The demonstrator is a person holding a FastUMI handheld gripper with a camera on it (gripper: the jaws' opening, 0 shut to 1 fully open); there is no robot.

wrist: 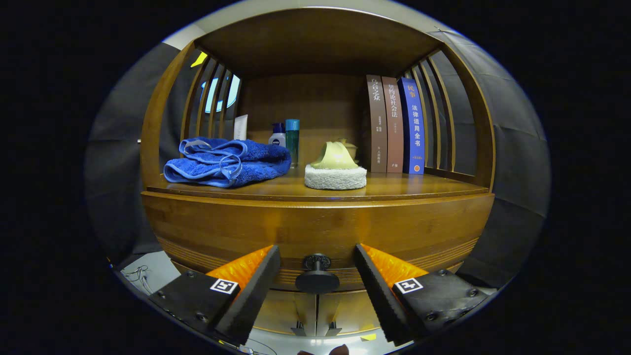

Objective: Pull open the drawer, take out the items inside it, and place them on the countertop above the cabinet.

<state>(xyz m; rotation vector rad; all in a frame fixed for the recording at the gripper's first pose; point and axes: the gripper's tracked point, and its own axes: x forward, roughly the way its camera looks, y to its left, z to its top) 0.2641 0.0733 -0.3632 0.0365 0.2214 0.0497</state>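
Note:
A wooden cabinet faces me, its drawer front (pixel 315 229) shut flush under the countertop (pixel 394 187). A dark round knob (pixel 317 275) sticks out from the drawer's lower middle. My gripper (pixel 317 291) is open, one finger on each side of the knob with a gap to each, touching nothing. On the countertop lie a folded blue towel (pixel 227 161) to the left and a round white sponge with a pale yellow-green handle (pixel 335 170) in the middle. What is inside the drawer is hidden.
At the back of the shelf stand a white tube (pixel 240 127), a small white bottle (pixel 277 135) and a teal bottle (pixel 292 139). Three books (pixel 394 125) stand upright at the right. Slatted wooden sides and a wooden top enclose the shelf. Cabinet doors (pixel 315 310) show below the drawer.

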